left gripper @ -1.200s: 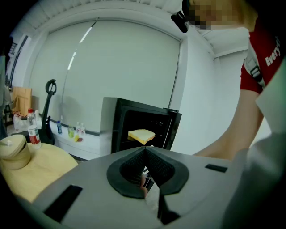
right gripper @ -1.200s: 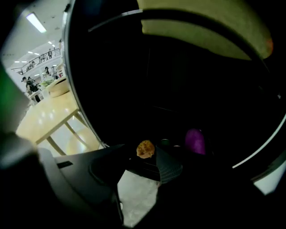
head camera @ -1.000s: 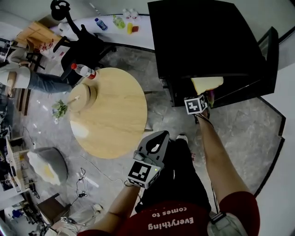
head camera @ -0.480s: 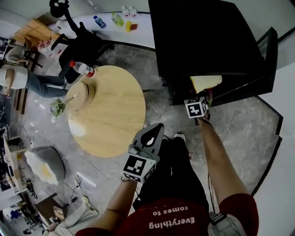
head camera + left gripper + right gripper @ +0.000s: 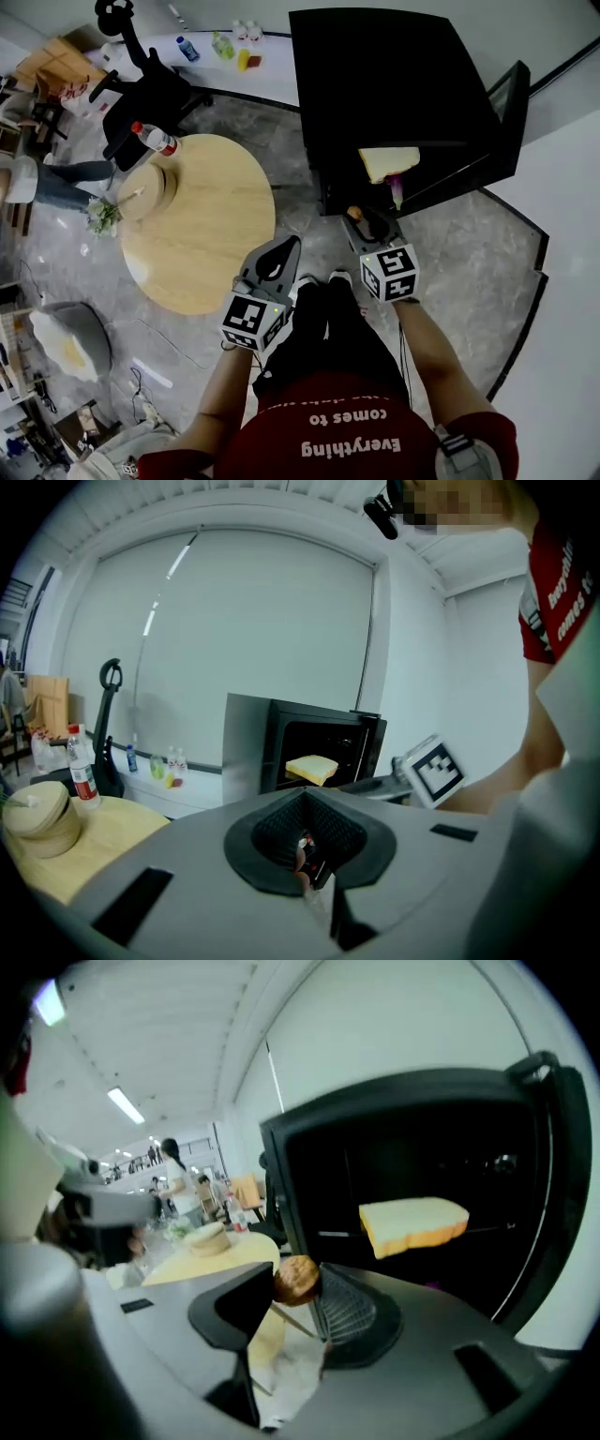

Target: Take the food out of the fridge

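While the right tool [image 5: 298, 1283] pinches a small round brown bun [image 5: 296, 1280] at the very tips of its jaws, we judge the first item to be out of the fridge [image 5: 309, 1157] and on its way, with the pale bread slice [image 5: 412, 1224] left on a shelf inside, its near corner reaching over the shelf edge. Our left tool [image 5: 306, 832] hangs to the left with its jaws pressed together on nothing, between us and the round worktop [image 5: 202, 225] on the far left. The main risk we see is the hold itself: the bun is round and caught only at the jaw ends, so a quick swing or a slight loosening could let it roll out and fall to the floor [image 5: 487, 253] in front of the fridge. Squeezing harder to guard against that could crush it instead. A sideways carry toward the worktop passes near the left tool, and a knock there could dislodge the bun. The fridge door [image 5: 562, 1147] stands open at the right, and reaching back for the slice could clip it.
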`<state>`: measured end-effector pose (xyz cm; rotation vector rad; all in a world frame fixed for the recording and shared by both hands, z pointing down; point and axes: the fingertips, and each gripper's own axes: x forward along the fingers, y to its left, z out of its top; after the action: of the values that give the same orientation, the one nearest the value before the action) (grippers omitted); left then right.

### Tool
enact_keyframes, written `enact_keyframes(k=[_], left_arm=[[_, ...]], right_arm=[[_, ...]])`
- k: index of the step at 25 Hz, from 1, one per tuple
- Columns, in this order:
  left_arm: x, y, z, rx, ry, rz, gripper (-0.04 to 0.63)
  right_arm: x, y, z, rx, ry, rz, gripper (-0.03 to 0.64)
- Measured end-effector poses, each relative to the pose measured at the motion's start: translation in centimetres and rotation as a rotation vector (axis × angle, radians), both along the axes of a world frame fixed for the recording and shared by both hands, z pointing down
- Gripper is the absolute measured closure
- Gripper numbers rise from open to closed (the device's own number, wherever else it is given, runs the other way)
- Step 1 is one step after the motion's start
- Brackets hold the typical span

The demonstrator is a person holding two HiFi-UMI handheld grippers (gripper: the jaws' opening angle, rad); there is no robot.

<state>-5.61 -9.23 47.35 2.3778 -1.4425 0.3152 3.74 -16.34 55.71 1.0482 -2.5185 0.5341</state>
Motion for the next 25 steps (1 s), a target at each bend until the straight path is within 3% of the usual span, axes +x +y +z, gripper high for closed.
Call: enact_keyframes(k=[6, 12, 21, 25], left_arm=[[-1.1, 0.0, -0.7, 0.031, -0.012, -0.04, 0.592], [-4.0, 1.6, -2.1, 0.066, 0.009, -0.162, 0.592], [-15.9, 8.7, -3.4, 0.094, -0.046, -0.526, 0.592], [-21.1, 13.9, -3.6, 0.087, -0.067, -0.712, 0.592]], right_arm=[[-1.3, 4.6, -12.3, 0.154, -0.168, -0.021, 0.454], [-6.9, 7.5, -16.4, 0.221, -0.196, -0.22, 0.454], [-19.1, 12.3, -16.1, 0.225, -0.244, -0.546, 0.454], [-26.2, 16.5, -12.4, 0.21, -0.198, -0.73, 0.454]])
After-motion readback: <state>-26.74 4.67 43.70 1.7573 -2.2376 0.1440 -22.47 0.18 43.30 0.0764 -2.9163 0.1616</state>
